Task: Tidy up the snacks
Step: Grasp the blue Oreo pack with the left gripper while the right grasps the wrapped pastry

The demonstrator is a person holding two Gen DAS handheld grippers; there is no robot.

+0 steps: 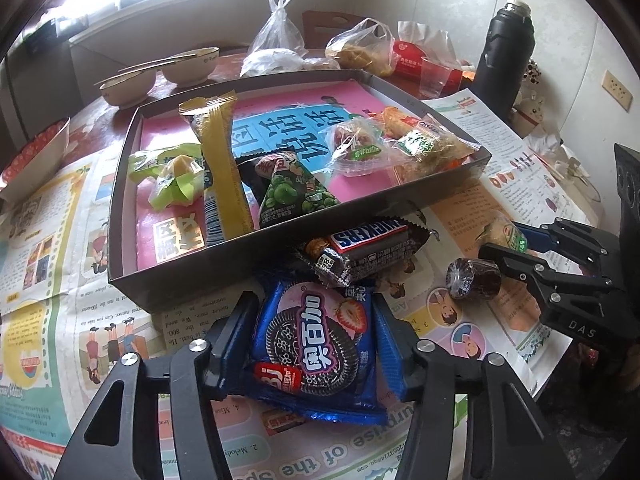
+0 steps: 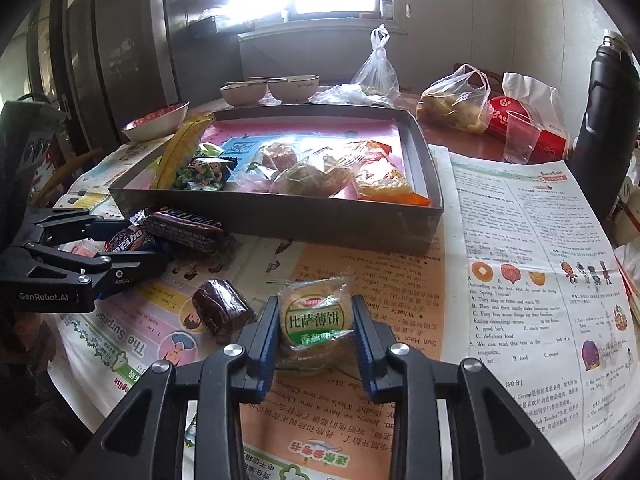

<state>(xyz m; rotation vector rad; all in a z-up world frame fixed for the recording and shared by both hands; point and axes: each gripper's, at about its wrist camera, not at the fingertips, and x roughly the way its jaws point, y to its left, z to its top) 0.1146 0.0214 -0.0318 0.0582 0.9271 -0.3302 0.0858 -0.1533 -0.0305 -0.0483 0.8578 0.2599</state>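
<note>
snacks lie both inside and in front of a shallow dark box (image 1: pixel 256 240) on the newspaper-covered worktop (image 2: pixel 520 280). in the box sit a long yellow-wrapped bar (image 1: pixel 218 160), a green pea packet (image 1: pixel 296 196) and several clear-wrapped pastries (image 1: pixel 360 148). the left gripper (image 1: pixel 316 344) has its blue pads on both sides of a blue oreo packet (image 1: pixel 316 344) lying on the newspaper just in front of the box wall; the pads touch the packet's edges, so it is clenched on it. a snickers bar (image 1: pixel 368 248) lies just beyond the packet, against the box. the right gripper (image 2: pixel 316 328) is clamped on a round pizza-cracker packet (image 2: pixel 312 316) in clear wrap with a green label, resting on the newspaper. a dark brown wrapped roll (image 2: pixel 222 310) lies just left of it, apart from the pads. behind the box stand bowls (image 1: pixel 160 76), plastic bags (image 1: pixel 280 36), a clear cup (image 1: pixel 434 76) and a black flask (image 1: pixel 504 48).
</note>
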